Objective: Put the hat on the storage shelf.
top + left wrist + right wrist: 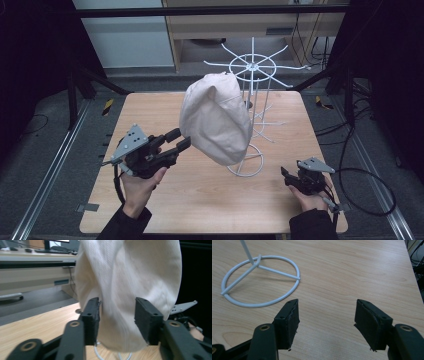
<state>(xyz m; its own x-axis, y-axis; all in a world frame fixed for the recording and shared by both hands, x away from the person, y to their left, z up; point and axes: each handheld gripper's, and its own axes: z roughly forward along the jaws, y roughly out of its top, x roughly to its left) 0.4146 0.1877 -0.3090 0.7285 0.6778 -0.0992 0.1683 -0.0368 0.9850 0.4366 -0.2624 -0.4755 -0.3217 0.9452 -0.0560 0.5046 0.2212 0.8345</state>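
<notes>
A cream cloth cap (217, 117) hangs on a white wire rack (252, 65) that stands on the wooden table (200, 200). My left gripper (182, 138) is raised at the cap's lower left edge. In the left gripper view the cap (130, 277) bulges into the gap of the left gripper (117, 315), whose jaws stand open on either side of the fabric. My right gripper (286, 173) rests low near the table's right front, open, with nothing between its jaws. The right gripper (327, 315) points over bare wood just right of the rack's round base (279, 272).
The rack's base ring (247, 170) sits between the two grippers. Thin wire arms (285, 50) spread from the rack's top. Metal rails (50, 165) run along the floor on both sides of the table, and cables (370, 190) lie at the right.
</notes>
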